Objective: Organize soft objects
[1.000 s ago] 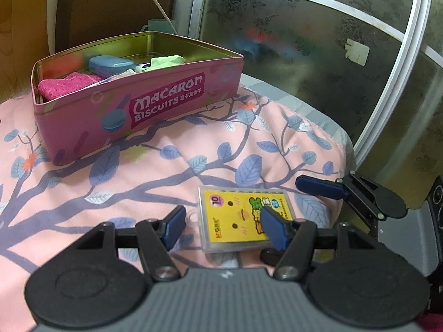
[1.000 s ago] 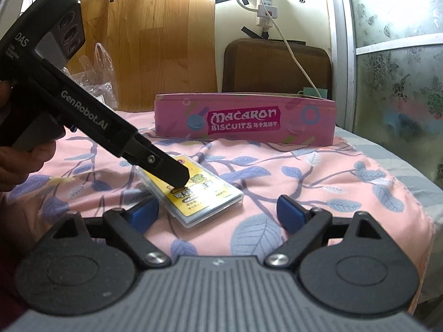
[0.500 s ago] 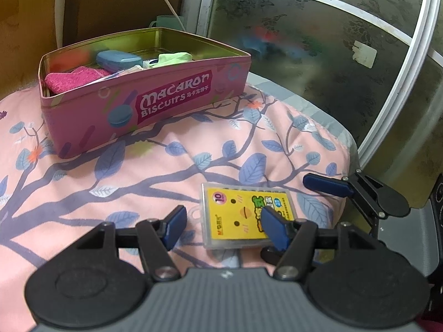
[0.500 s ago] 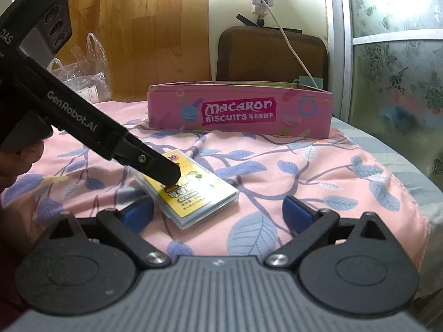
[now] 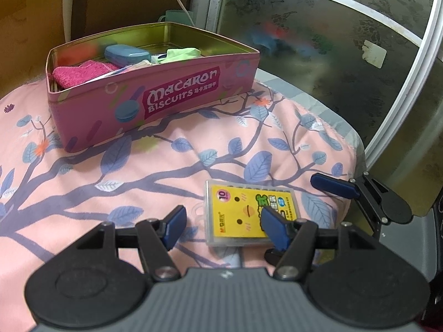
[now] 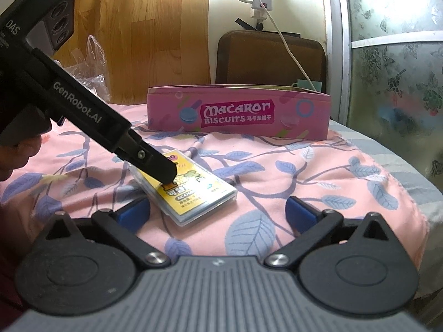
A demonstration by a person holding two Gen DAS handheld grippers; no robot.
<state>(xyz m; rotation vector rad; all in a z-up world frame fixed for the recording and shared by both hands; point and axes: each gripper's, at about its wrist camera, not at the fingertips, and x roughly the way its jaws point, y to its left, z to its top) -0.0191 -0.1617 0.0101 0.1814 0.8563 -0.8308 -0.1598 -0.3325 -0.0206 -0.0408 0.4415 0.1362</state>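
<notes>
Left wrist view: the pack (image 5: pixel 250 215) lies flat on the cloth (image 5: pixel 138 171), short of the tin (image 5: pixel 155 102), with the left claw (image 5: pixel 224 228) apart and one finger over it, so lower, straddle its narrow sides and close gently; the right claw (image 6: pixel 218 214) waits apart.

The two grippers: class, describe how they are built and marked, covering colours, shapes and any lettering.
Each of the left gripper and right gripper has a ribbed grey body, two round black discs, black linkage bars with silver pivots and blue fingertip pads. Seen from the right wrist, the left gripper's black housing reads "GenRobot.AI" and "DAS", with three round recesses.
</notes>
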